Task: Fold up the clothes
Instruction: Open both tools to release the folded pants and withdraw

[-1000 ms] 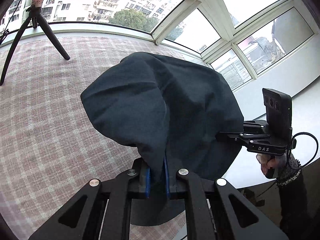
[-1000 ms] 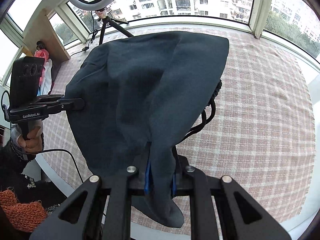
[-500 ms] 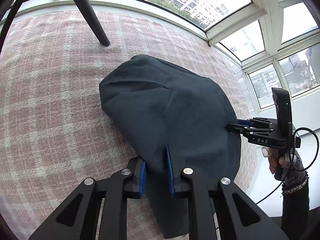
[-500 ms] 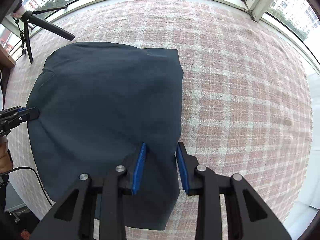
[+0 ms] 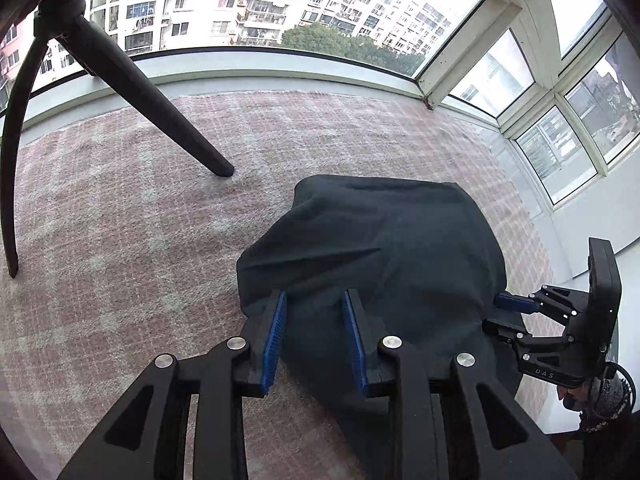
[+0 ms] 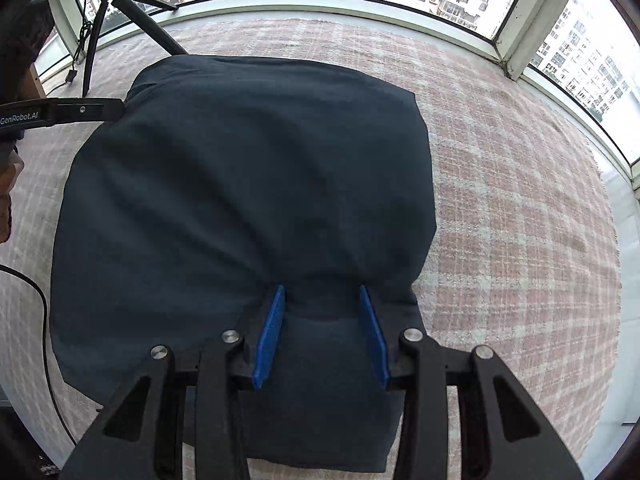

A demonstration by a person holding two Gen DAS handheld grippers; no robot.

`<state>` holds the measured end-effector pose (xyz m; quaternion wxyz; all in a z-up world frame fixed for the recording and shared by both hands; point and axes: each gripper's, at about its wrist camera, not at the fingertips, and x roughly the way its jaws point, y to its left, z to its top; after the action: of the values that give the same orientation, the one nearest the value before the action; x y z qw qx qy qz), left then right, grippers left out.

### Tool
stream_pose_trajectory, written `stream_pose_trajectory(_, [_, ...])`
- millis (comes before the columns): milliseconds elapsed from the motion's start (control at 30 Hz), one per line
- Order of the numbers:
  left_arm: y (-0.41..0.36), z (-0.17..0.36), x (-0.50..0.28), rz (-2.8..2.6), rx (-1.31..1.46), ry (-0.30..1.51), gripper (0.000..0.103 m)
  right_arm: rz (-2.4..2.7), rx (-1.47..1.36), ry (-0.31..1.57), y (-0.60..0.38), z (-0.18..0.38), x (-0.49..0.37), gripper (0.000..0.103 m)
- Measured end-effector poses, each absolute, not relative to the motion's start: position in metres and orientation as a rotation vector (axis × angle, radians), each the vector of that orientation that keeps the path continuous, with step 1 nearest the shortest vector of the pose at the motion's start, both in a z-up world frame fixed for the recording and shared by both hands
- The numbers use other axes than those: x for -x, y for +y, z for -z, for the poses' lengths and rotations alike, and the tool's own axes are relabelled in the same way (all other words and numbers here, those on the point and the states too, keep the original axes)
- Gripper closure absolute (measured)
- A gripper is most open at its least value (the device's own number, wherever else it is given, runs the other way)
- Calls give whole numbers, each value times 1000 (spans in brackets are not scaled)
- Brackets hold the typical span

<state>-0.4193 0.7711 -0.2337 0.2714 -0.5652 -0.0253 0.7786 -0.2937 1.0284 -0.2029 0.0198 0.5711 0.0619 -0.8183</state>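
A dark navy garment lies folded over on the pink plaid table cover. My left gripper stands over its near left edge, jaws opening, blue pads apart with loose cloth between them and not pressed. In the right wrist view the garment fills the middle. My right gripper is at its near edge, jaws opening wider, with a fold of cloth between the pads but not clamped. Each gripper shows in the other's view: the right gripper at the garment's right edge, the left gripper at its far left corner.
A black tripod stands on the table cover beyond the garment, its legs and a cable at the far left. Window frames ring the far side. The table's edge runs close on the right. A hand holds the right gripper.
The garment, earlier hanging from both shut grippers, has come down and now lies on the table. Both pairs of jaws have spread apart and let go of the cloth.
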Motion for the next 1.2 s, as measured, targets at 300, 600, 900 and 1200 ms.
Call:
stream_pose_trajectory(300, [761,155,335,-1972,1259,-96,78,2622,-1648,21,1030,153,249,59])
stream_pose_trajectory(600, [782,222,283,-1837,1442,53,82,2623,-1892,-34,1047,201,248,44])
stream_pose_trajectory(900, [717,128,247,-2062,1314,115,56,2832,-1656,-327,970,123,177,40])
stream_pose_trajectory(1200, [589,63,202,-2300,1242,84,29,2946,-1530,-272,843,75,142,34])
